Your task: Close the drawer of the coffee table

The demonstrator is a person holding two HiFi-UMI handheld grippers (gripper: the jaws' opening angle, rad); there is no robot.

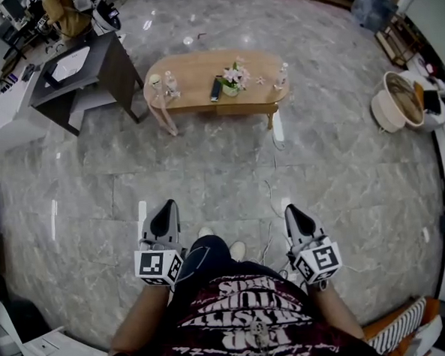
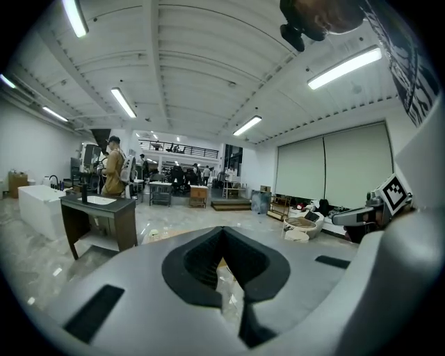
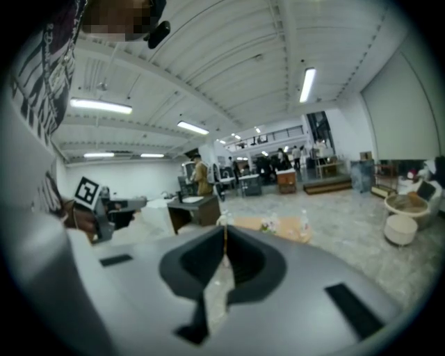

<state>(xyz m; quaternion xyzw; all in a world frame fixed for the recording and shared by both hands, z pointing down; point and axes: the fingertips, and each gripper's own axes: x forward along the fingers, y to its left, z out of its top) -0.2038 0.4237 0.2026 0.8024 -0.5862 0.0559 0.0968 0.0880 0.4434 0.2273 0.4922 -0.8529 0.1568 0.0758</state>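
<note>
Across the far side of the marble floor (image 1: 207,174) stands the coffee table (image 1: 193,71), well apart from the person, who is at the near edge with a wide stretch of bare stone between. From this distance its drawer cannot be picked out, so neither which face carries it nor how far it stands open can be told. That is the first risk: approaching the wrong side and pushing on the frame or a leg instead of the drawer front.

A dark desk (image 1: 99,64) sits just left of the table and a round basket (image 1: 397,101) lies far right. Drifting left on the way in could bring an elbow or a gripper against the desk corner.

The left gripper (image 1: 166,209) and right gripper (image 1: 294,210) are held low in front of the body, pointing toward the table. Both have their jaws pressed together with nothing between them. Closed tips suit a push, but they make a narrow contact, and an off-centre shove could skew the drawer and jam it.

A thin cable (image 1: 272,197) appears to trail over the floor just ahead of the right gripper, where a foot might catch it.

On the tabletop are a remote (image 1: 215,87), a vase of flowers (image 1: 232,80) and small bottles (image 1: 170,82) near each end. A hard slam would likely shake these, and the bottles or the vase could topple.
</note>
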